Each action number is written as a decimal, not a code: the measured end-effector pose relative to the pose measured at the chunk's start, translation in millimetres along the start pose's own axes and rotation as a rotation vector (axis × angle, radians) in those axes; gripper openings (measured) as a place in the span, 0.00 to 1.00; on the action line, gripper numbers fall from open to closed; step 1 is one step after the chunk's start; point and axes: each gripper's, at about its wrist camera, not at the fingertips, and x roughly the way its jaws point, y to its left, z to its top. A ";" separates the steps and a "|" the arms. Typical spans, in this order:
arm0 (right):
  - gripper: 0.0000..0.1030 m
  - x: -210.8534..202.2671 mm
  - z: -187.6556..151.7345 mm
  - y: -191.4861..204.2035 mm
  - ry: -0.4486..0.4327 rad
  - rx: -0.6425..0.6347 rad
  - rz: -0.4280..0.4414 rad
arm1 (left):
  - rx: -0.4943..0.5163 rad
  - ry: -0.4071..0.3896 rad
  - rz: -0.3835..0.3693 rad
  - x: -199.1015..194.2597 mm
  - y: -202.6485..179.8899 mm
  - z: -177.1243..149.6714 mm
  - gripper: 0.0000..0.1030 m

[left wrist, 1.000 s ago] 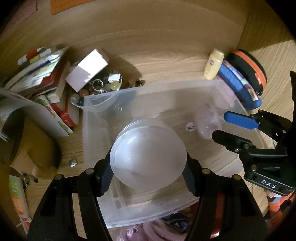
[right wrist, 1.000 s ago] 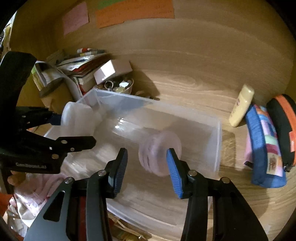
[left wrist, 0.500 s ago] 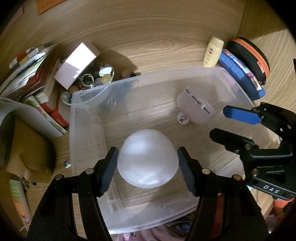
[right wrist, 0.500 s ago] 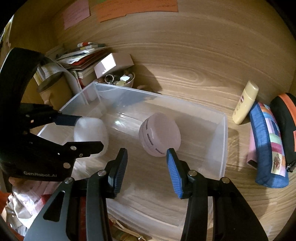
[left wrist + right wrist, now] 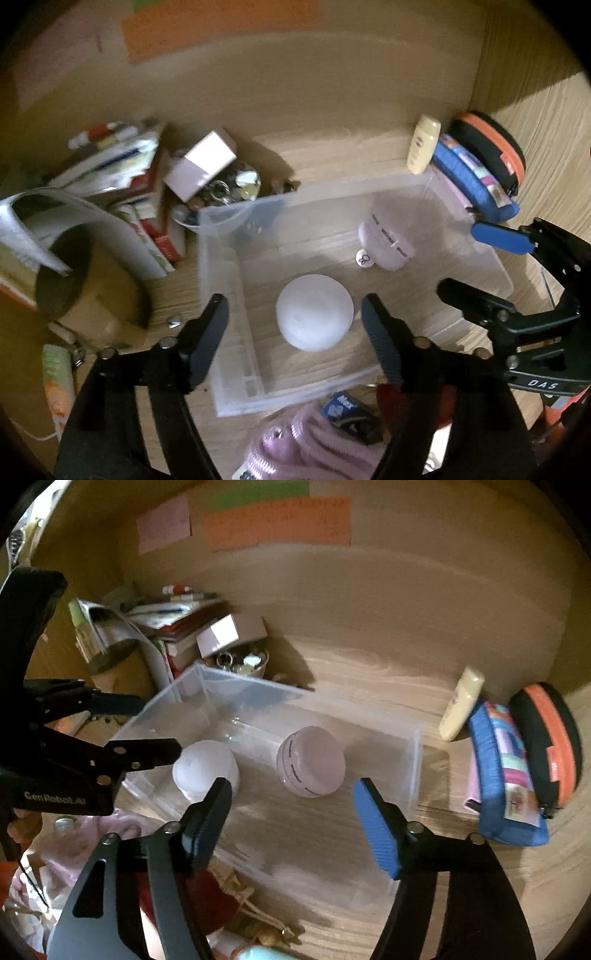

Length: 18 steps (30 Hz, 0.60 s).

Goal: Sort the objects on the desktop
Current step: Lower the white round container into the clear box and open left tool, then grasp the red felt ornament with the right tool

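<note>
the clear bin [image 5: 236,295] is open on top, with bare floor between the white dome [image 5: 314,312] and the pink round case [image 5: 388,240]. books [image 5: 140,206] and a trinket bowl [image 5: 225,192] crowd its left wall; a lotion bottle [image 5: 461,701] and blue pouch [image 5: 506,775] flank its right.

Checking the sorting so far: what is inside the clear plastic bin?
The clear bin holds a white dome and a pale pink round case, apart. Whatever lies beneath either is covered.

Both wrist views overlook the bin [image 5: 469,236], blurrily.
</note>
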 end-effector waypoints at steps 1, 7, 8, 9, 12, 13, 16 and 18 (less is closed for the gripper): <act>0.67 -5.4 -0.4 0.7 -0.007 0.003 -0.004 | -0.002 -0.010 0.005 -4.1 0.1 -1.1 0.74; 0.75 -38.5 -7.7 4.7 -0.051 0.020 -0.029 | -0.010 -0.085 0.028 -43.1 -1.4 -17.0 0.85; 0.76 -43.7 -9.7 6.0 -0.060 0.022 -0.033 | -0.010 -0.100 0.030 -47.5 -2.5 -18.8 0.89; 0.76 -49.1 -11.7 7.6 -0.069 0.022 -0.035 | -0.009 -0.111 0.034 -52.3 -3.3 -21.3 0.90; 0.77 -61.8 -17.8 12.2 -0.083 0.021 -0.045 | 0.013 -0.147 0.061 -64.1 -8.2 -30.5 0.91; 0.77 -65.0 -19.8 13.3 -0.085 0.020 -0.049 | 0.017 -0.159 0.070 -68.3 -9.7 -34.3 0.91; 0.78 -73.7 -25.5 16.7 -0.090 0.019 -0.059 | 0.007 -0.194 0.048 -80.1 -10.2 -45.9 0.94; 0.78 -80.0 -30.0 18.7 -0.095 0.018 -0.063 | -0.009 -0.199 0.031 -86.4 -9.8 -50.5 0.94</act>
